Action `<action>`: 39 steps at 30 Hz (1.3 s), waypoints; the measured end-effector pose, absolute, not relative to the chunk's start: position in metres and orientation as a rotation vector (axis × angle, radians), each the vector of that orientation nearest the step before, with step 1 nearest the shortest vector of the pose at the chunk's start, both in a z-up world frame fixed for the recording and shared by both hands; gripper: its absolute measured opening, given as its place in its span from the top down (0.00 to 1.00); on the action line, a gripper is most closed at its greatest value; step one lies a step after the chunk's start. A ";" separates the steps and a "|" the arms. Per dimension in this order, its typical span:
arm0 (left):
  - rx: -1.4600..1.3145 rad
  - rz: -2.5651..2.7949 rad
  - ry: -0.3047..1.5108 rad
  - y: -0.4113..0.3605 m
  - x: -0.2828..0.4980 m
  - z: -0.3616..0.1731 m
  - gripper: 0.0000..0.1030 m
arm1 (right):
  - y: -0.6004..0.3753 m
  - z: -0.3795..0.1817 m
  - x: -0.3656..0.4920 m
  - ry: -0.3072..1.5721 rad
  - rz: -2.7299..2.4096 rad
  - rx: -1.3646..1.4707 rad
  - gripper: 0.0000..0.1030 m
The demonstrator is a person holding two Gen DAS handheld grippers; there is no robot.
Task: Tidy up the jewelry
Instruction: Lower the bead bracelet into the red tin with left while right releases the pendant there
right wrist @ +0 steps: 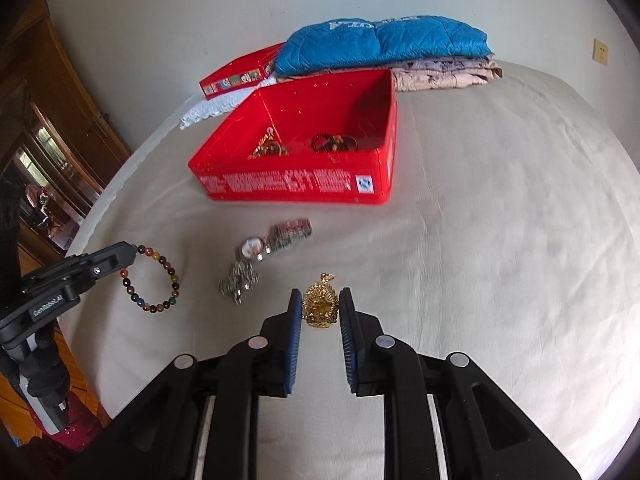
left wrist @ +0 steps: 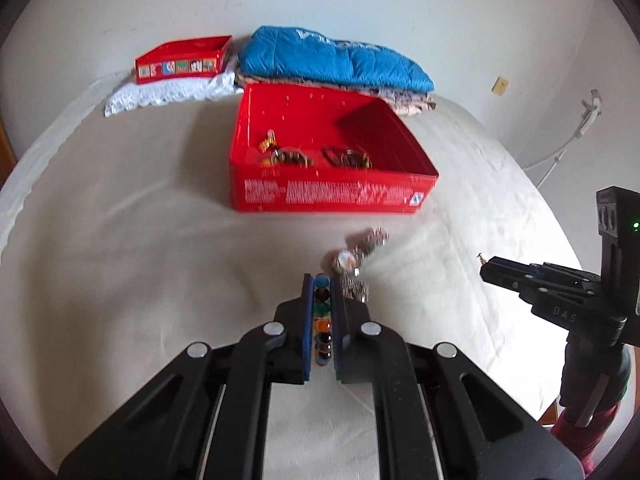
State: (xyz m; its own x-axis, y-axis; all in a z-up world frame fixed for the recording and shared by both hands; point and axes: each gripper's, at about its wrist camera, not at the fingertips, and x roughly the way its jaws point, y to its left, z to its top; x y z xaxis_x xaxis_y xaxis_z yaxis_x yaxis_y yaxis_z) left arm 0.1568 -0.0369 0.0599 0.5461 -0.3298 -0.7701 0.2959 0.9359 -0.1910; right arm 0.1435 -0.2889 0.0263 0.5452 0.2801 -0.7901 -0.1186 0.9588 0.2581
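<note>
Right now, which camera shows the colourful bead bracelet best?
The right wrist view: the bead bracelet hangs as a full loop from the left gripper. The left wrist view shows only a row of beads pinched edge-on between its fingers.

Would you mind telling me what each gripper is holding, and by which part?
The left gripper pinches the multicoloured bead bracelet by one stretch of beads. The right gripper holds nothing, open around the gold pendant.

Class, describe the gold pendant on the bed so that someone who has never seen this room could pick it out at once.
Start at the big open red box on the beige bedsheet, then come toward the camera. The gold pendant lies on the sheet between the open fingers of the right gripper. Unlike the silver watch and the multicoloured bead bracelet to its left, it is gold, small and filigreed.
</note>
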 end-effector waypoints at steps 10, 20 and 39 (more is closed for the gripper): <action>-0.050 -0.371 0.854 -0.044 0.195 0.097 0.94 | -0.277 0.056 0.194 0.931 0.269 0.180 0.82; -0.041 -0.362 0.810 -0.066 0.253 0.122 0.94 | -0.272 0.069 0.254 0.916 0.270 0.213 0.82; 0.015 -0.294 0.821 -0.088 0.357 0.074 0.94 | -0.272 0.021 0.363 1.008 0.224 0.214 0.82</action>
